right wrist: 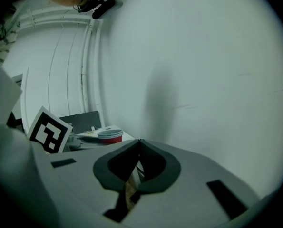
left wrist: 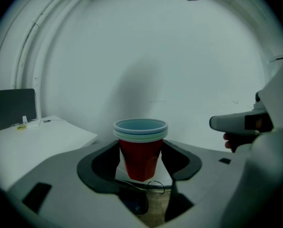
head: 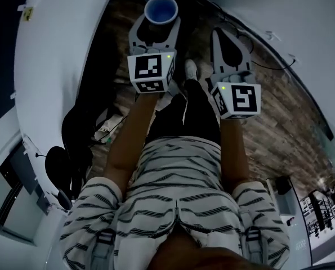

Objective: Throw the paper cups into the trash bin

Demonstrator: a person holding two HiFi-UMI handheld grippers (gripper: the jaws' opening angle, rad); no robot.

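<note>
Left gripper view looks along the left tongs [left wrist: 141,161], which are clamped on a stack of paper cups [left wrist: 140,148]: red outside, pale blue at the rims, upright, with a dark pad pressed against each side of the outer cup. The stack hangs in the air in front of a plain white wall [left wrist: 146,56], and a strip of wooden floor [left wrist: 158,213] shows below it through the gap in the tongs. To the left lies a white desk [left wrist: 32,139] with a dark panel [left wrist: 12,107] standing at its far edge. At the right of this view the right tongs [left wrist: 216,123] reach in, with a few fingers [left wrist: 228,141] of the person's hand beneath them. Right gripper view shows those tongs brought together, tips touching, with nothing between them. Head view has both tongs side by side and near each other, out over the wooden floor beyond the person's striped shirt [head: 178,201] and dark trousers [head: 184,117], the cups at the far left with their blue inside facing up.
</note>
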